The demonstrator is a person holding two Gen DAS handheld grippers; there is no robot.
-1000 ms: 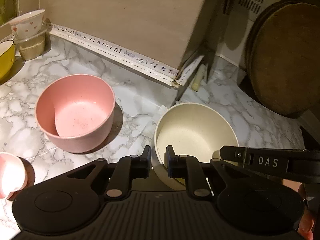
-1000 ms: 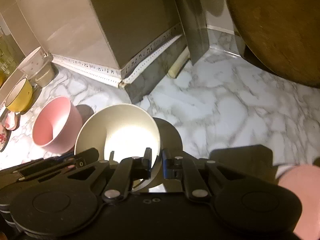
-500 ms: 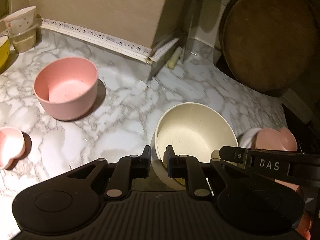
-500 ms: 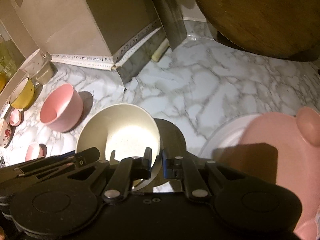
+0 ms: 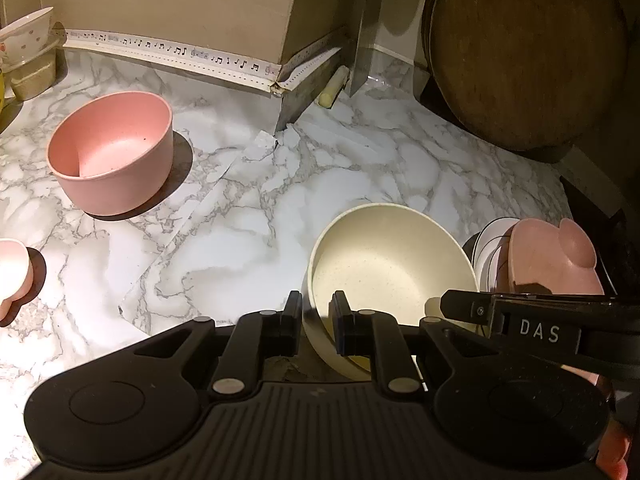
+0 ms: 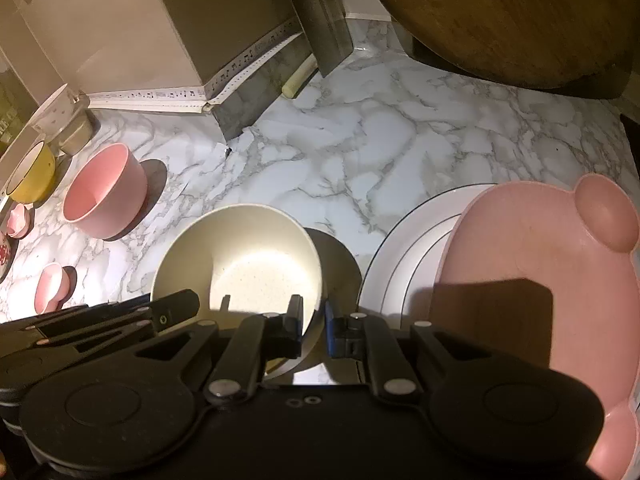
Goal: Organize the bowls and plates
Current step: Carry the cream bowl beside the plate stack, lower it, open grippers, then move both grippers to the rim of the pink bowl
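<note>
A cream bowl (image 5: 390, 276) is held above the marble counter by both grippers. My left gripper (image 5: 315, 320) is shut on its near-left rim. My right gripper (image 6: 311, 328) is shut on its near-right rim; the bowl also shows in the right wrist view (image 6: 240, 264). A pink bear-shaped plate (image 6: 536, 280) lies on a white plate (image 6: 404, 256) just right of the bowl. A pink bowl (image 5: 112, 156) stands on the counter at the left, also in the right wrist view (image 6: 102, 196).
A round wooden board (image 5: 524, 52) leans at the back right. A beige box (image 5: 172, 4) stands at the back. Small pink dishes (image 6: 52, 286), a yellow bowl (image 6: 32, 172) and stacked cups (image 6: 64, 120) sit at the far left. A cleaver blade (image 5: 362, 40) stands beside the box.
Both grippers have carried the cream bowl back and to the right, away from the box. The pink bear plate and white plate have come into view beside it.
</note>
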